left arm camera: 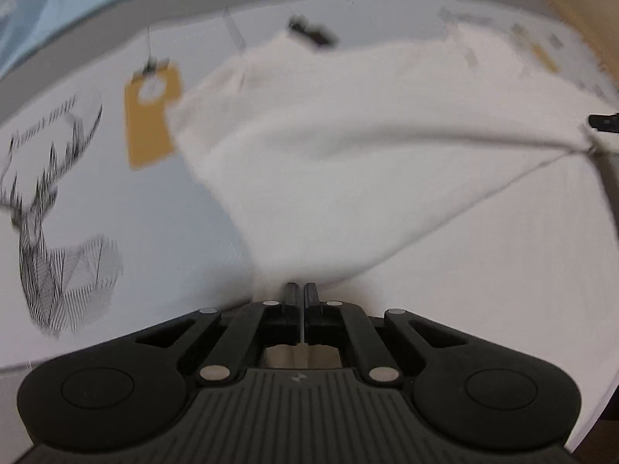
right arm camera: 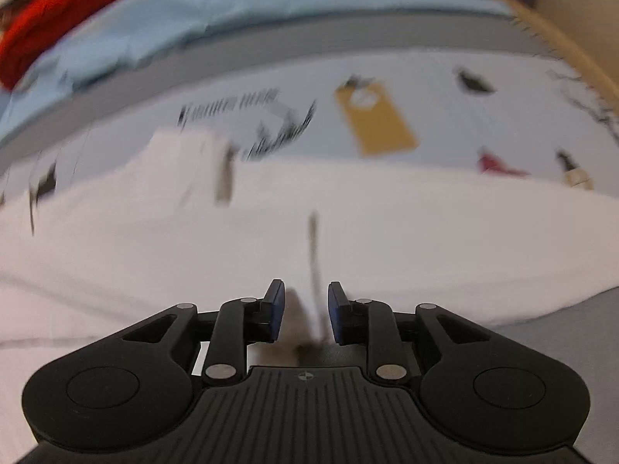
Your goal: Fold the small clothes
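A small white garment (left arm camera: 348, 154) lies spread on the printed table cover, and one end of it gathers into a pinch at my left gripper (left arm camera: 301, 290). That gripper is shut on the cloth, with its dark fingers pressed together. From there the fabric rises in a taut fold to a drawn-out corner (left arm camera: 586, 149) at the right edge. In the right wrist view the same white garment (right arm camera: 154, 251) fills the lower half. My right gripper (right arm camera: 305, 299) is open above it. A thin seam or fold line (right arm camera: 315, 255) runs between its blue pads (right arm camera: 276, 305), which do not press on it.
The white cover carries a deer drawing (left arm camera: 50, 232) and a tan tag print (left arm camera: 151, 116), also the tan tag print (right arm camera: 375, 120). Beyond the cover's grey border (right arm camera: 348, 38) lie a light blue cloth (right arm camera: 193, 19) and a red cloth (right arm camera: 58, 11). A dark object (left arm camera: 603, 121) shows at the right edge.
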A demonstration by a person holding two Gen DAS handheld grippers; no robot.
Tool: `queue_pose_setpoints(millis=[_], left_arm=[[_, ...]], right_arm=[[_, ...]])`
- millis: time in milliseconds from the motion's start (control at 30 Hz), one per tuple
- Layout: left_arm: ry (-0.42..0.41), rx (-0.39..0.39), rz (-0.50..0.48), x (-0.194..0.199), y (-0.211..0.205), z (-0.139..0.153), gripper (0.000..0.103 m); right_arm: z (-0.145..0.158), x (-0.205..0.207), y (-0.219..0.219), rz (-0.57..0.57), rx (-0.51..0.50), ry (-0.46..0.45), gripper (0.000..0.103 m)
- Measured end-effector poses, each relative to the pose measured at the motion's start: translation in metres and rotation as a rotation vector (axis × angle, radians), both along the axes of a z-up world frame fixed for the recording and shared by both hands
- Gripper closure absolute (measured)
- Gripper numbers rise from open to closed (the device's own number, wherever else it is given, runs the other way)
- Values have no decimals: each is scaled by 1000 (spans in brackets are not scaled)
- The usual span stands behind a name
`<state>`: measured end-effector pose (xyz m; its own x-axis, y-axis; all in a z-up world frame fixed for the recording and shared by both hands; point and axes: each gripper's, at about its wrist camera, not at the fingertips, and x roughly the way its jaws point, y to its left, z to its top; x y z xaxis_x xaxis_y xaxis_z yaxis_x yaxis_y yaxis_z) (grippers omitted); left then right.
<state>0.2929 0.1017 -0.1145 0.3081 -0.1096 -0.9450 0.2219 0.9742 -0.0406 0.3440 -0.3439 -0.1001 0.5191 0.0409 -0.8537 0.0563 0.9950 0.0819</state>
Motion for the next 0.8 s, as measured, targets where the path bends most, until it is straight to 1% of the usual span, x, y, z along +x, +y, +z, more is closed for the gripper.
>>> queue_pose_setpoints(millis=[67,100,133,167,200,233,267,300,333,367,433,500,533,600,667,733,800], left_arm=[[-34,-50,-8,3,-3,3,98],[-38,-49,0,6,-7,2,96],[-21,-21,7,8,-9,-4,96],[19,30,17,8,-8,-15,95],[28,44,20,8,-8,-19,94],[28,48,29,9,-10,-16,94],[39,61,44,9,-12,-12,94],[31,85,53,8,-16,-6,94],[2,111,55,5,-21,2,94],[-26,121,56,3,-26,9,94],[-80,96,64,-6,-35,27,93],[-151,82,94,-14,-44,52,91],[-182,83,114,-18,-49,64,87],[-243,78,146,-28,-60,90,86],[-300,46,158,-42,-73,114,85],[-344,13,152,-59,-85,126,77],[-376,-7,148,-71,-98,125,76]], right_arm=[[4,-5,-10,-26,76,-27,75],[5,-7,-14,-25,109,-27,73],[4,-9,-17,-19,134,-22,72],[4,-8,-18,-16,135,-17,72],[4,-9,-19,-16,118,-12,72],[6,-10,-21,-26,96,-10,72],[9,-10,-26,-44,81,-11,72],[12,-11,-33,-70,76,-16,72],[14,-10,-41,-101,77,-25,71],[18,-13,-52,-146,80,-38,71],[21,-18,-72,-226,84,-57,69],[26,-29,-97,-312,96,-80,69],[27,-35,-111,-359,107,-90,69],[27,-48,-140,-455,137,-107,69],[25,-63,-167,-544,161,-126,69],[21,-75,-195,-634,188,-143,74],[14,-84,-221,-710,209,-172,75]])
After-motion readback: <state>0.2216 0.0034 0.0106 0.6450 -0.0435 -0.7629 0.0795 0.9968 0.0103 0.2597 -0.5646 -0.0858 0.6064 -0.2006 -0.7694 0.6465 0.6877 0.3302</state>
